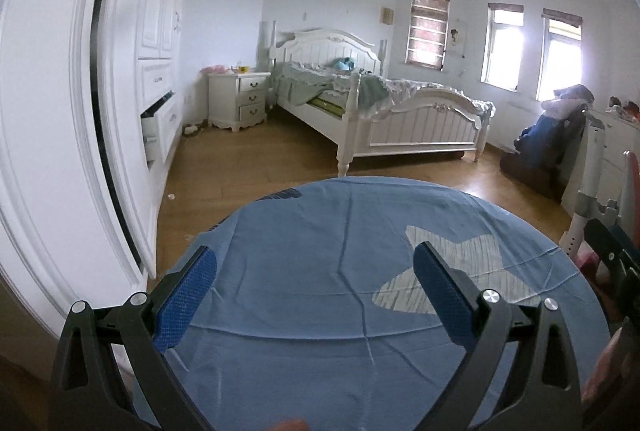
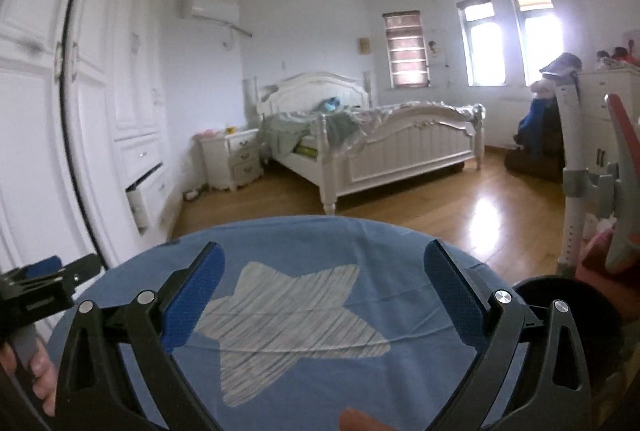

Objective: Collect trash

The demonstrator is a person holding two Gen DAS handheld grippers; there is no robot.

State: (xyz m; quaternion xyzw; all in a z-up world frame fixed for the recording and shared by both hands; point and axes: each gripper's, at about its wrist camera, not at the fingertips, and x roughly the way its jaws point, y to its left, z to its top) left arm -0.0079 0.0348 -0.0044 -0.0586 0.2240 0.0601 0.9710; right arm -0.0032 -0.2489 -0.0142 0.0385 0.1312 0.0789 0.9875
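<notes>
A round table under a blue cloth (image 1: pixel 304 311) with a white star print (image 2: pixel 288 315) fills the lower part of both views. No trash lies on the cloth where I can see it. My left gripper (image 1: pixel 315 255) hovers over the cloth, open, with nothing between its blue pads. My right gripper (image 2: pixel 324 251) stands open over the star, also empty. A small white scrap (image 1: pixel 171 196) lies on the wooden floor by the wardrobe. The left gripper (image 2: pixel 44 283), held by a hand, also shows at the left edge of the right wrist view.
A white wardrobe (image 1: pixel 60 111) with one drawer (image 1: pixel 156 127) pulled out runs along the left. Beyond the table stand a white bed (image 1: pixel 400 111) and a nightstand (image 1: pixel 240 99). A clothes-laden chair (image 1: pixel 552 135) and a white stand pole (image 2: pixel 572 191) are at the right. A dark round object (image 2: pixel 560 315) sits by the table.
</notes>
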